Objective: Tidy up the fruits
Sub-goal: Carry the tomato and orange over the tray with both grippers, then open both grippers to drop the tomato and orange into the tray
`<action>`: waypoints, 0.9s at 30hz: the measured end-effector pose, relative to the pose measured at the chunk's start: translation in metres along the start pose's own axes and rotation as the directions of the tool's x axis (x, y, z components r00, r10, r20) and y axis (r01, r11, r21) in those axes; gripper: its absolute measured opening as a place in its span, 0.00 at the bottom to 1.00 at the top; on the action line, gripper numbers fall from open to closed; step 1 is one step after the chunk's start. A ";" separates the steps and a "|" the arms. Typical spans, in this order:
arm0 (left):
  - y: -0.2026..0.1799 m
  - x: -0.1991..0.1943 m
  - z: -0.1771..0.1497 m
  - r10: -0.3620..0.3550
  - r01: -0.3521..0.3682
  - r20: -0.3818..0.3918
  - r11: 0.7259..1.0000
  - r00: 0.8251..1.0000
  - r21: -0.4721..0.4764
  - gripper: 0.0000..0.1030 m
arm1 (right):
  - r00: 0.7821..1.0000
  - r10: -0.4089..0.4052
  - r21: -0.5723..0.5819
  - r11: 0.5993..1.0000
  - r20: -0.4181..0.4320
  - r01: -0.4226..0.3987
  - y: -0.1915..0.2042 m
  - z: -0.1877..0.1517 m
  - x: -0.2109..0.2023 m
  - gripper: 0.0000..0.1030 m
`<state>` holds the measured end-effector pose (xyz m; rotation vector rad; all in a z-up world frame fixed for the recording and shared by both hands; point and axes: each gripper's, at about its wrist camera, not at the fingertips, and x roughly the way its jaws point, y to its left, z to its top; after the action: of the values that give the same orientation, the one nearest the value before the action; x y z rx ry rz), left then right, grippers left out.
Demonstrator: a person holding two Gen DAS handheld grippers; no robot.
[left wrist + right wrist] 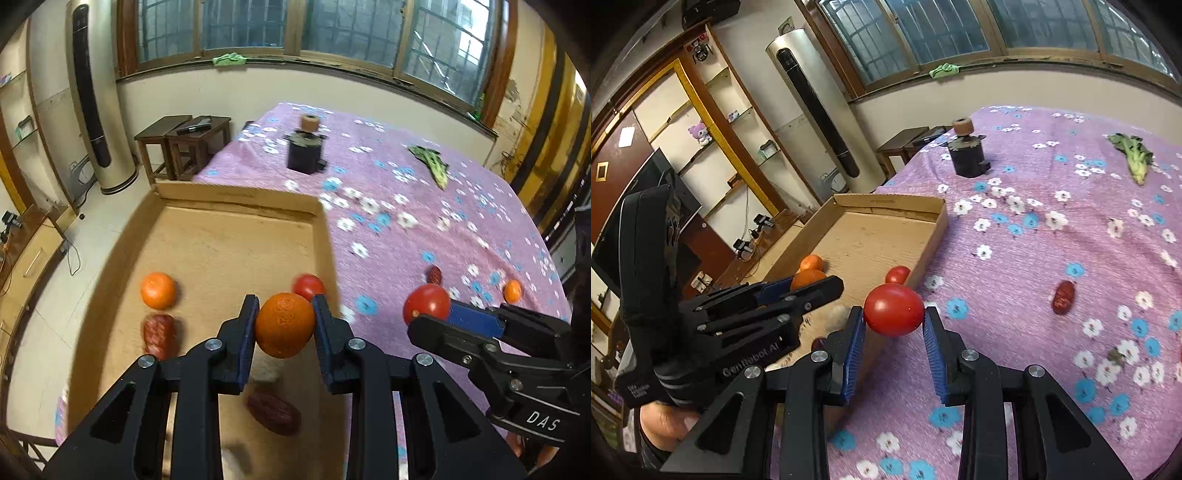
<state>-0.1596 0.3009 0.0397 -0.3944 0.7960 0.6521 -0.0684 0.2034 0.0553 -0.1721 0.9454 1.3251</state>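
The left gripper (284,325) clamps an orange (284,325) above the cardboard tray's (236,201) near part; the right gripper (894,325) clamps a tomato (894,309) just right of the tray. Both fruits are in transport; next, I think, lowering and releasing inside.

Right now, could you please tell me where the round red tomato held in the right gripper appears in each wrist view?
Left wrist view: the round red tomato sits right of centre, at the right gripper tips, above the cloth.
Right wrist view: it is at centre, clamped between the blue pads.
Shared landmark: the brown cardboard tray, left of the tomato.
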 end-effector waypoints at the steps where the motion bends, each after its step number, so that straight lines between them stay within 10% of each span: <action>1: 0.007 0.002 0.005 0.006 -0.006 0.001 1.000 1.000 -0.011 0.26 | 1.000 -0.003 -0.005 1.000 -0.001 0.003 0.001 0.003 0.003 0.31; 13: 0.069 0.062 0.041 0.082 -0.091 -0.087 0.989 0.993 -0.113 0.26 | 0.996 0.012 -0.056 0.998 -0.085 -0.017 0.026 0.048 0.086 0.31; 27: 0.071 0.101 0.040 0.143 -0.157 -0.178 0.985 0.974 -0.071 0.27 | 0.974 -0.153 -0.193 0.974 -0.167 0.120 0.028 0.054 0.153 0.32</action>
<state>-0.1331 0.4140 -0.0172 -0.4754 0.9715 0.8025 -0.0751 0.3577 -0.0011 -0.4982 0.9459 1.2823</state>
